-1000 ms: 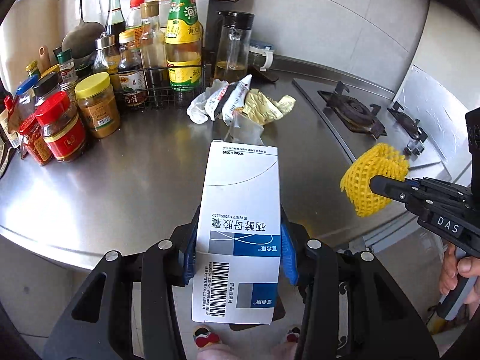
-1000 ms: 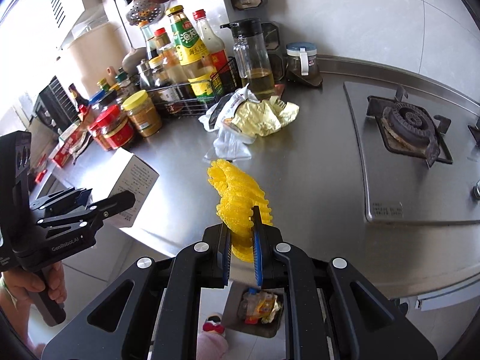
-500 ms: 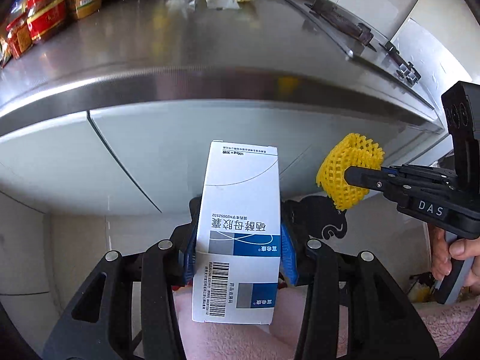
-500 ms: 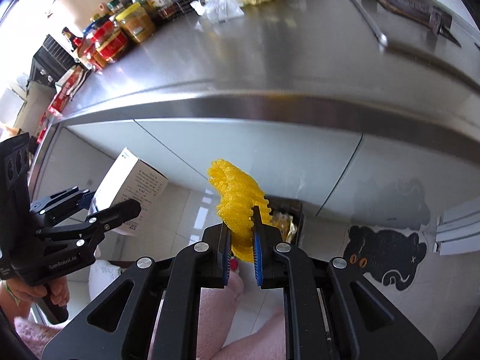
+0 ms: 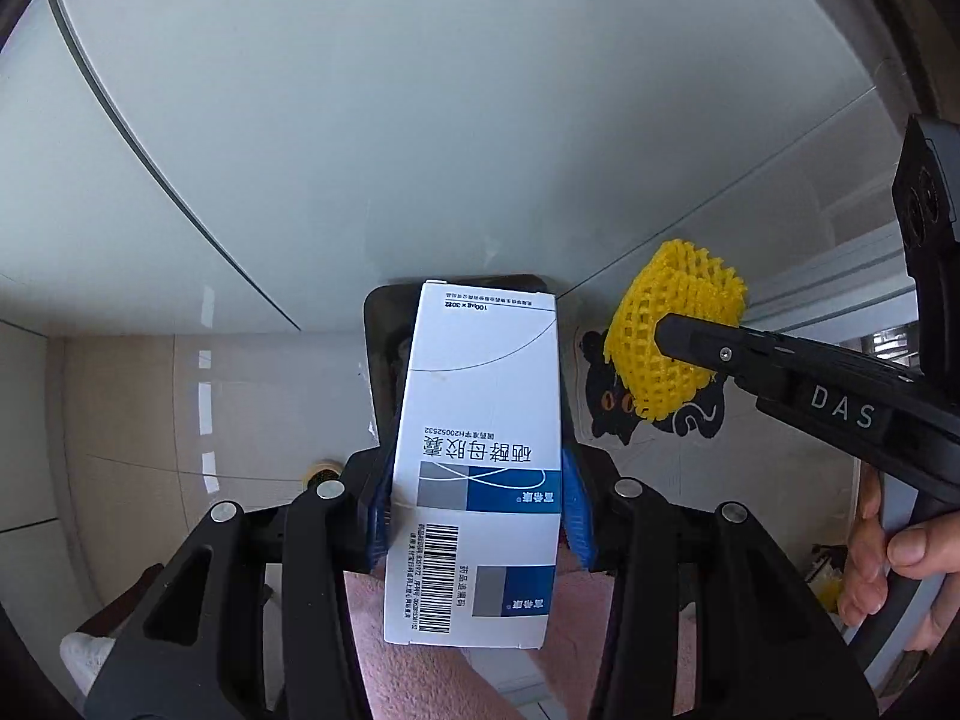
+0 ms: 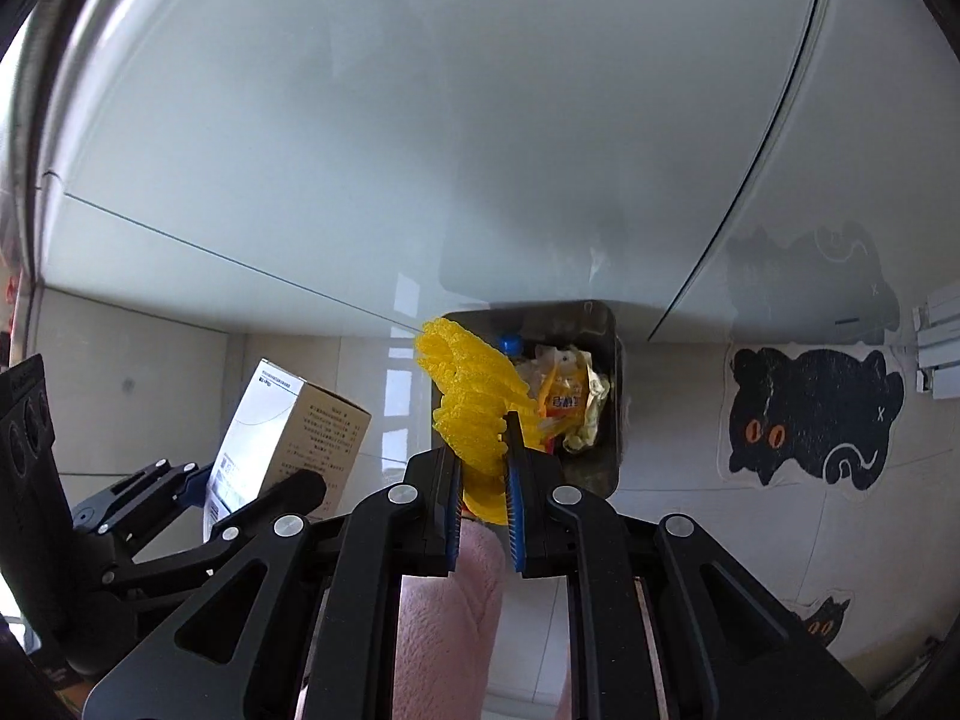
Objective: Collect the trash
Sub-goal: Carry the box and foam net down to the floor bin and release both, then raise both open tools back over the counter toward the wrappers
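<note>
Left tongs (image 5: 477,516) grip box (image 5: 480,420); right tongs (image 6: 485,501) grip net (image 6: 474,408).

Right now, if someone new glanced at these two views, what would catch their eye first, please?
Probably the bright yellow foam net pinched in the right gripper, hanging above the open trash bin on the floor. Next, the white and blue medicine box clamped in the left gripper, and the black cat mat to the bin's right.

Bin (image 5: 384,324) mostly behind box (image 5: 480,420)
</note>
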The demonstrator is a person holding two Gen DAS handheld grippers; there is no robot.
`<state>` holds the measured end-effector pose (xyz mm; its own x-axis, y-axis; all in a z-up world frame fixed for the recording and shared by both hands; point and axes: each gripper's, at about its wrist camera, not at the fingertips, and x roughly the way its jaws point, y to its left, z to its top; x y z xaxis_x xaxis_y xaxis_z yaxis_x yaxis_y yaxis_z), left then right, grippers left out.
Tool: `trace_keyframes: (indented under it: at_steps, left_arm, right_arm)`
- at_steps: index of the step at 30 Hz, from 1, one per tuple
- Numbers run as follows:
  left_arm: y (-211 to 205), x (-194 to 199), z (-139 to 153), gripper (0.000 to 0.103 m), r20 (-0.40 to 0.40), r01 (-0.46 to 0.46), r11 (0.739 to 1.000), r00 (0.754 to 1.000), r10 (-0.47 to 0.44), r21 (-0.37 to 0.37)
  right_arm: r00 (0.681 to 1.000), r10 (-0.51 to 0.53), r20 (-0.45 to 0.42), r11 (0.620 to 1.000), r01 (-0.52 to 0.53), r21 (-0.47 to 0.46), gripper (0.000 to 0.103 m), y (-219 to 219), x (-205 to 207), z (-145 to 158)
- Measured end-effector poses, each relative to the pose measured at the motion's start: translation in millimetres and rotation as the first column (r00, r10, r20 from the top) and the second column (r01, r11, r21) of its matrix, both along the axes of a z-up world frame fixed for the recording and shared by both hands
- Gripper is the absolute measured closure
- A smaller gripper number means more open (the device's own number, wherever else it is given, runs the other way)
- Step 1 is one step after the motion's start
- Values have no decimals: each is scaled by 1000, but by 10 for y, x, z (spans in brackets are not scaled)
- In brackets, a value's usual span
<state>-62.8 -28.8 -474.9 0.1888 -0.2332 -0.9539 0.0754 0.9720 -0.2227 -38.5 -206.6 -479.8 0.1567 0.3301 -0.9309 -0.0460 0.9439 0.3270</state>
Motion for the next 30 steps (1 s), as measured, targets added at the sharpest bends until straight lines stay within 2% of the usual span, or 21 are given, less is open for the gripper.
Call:
trace_keyframes:
  at_steps: [6,13,14,16,17,23,30]
  left_arm:
    - [-34,122,-525,61,-62,3,1000,998,-5,-31]
    - [-3,227,-742,58,-84,10,999,996,-13,-39]
    - [-23,205,-730,58,-85,10,999,996,-13,-42]
    - [-69,254,-699,51,-88,16,999,996,-20,-40]
    - [-81,249,-697,50,-84,18,999,996,-22,-40]
    - [-13,264,-624,39,-72,26,999,997,-28,-33]
    - [58,236,-328,39,-43,6,1000,999,-7,-25]
  right_arm:
    - [998,-46,-52,998,48,27,88,2,146,-363]
    - [991,-104,-78,993,108,45,86,23,286,-520]
    - [989,-117,-85,992,121,47,83,10,300,-535]
    - [985,-142,-94,987,148,57,60,-20,321,-554]
    - [984,-156,-90,985,162,63,35,-39,325,-543]
    - [982,-166,-89,984,171,58,30,-35,387,-483]
    - [986,-152,-69,987,156,47,26,-85,386,-206]
